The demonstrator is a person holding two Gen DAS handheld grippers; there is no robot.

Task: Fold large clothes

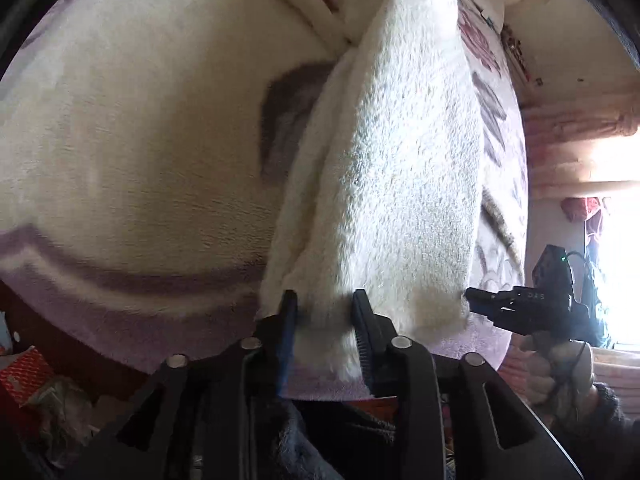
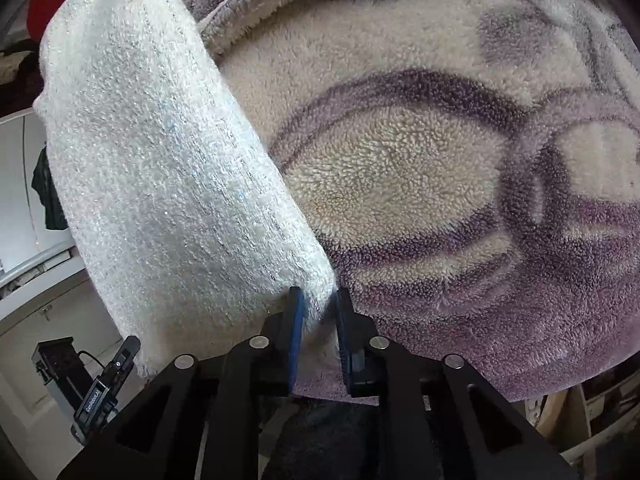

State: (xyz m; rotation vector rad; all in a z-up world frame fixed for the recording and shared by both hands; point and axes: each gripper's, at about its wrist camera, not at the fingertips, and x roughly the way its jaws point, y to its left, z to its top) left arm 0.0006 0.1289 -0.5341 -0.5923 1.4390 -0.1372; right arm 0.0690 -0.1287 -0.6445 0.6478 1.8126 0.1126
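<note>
White fleece garment (image 1: 384, 168) hangs stretched over a purple-patterned blanket (image 1: 132, 140), left claw (image 1: 325, 300) and right claw (image 2: 318, 300) each clenched on its near hem. The shallow bites risk slipping if the pull tightens, dropping the fold crooked.

White garment (image 1: 384, 168) across plush blanket (image 1: 132, 128)

Home bedroom: plush blanket (image 2: 420, 184), curtained window (image 1: 600, 220).

I see a white fuzzy garment (image 1: 384, 168), its knit flecked with a faint sparkle, gathered into a long folded band. It stretches away from its near hem across a cream and purple plush blanket (image 1: 132, 152), with that near edge lifted.
</note>
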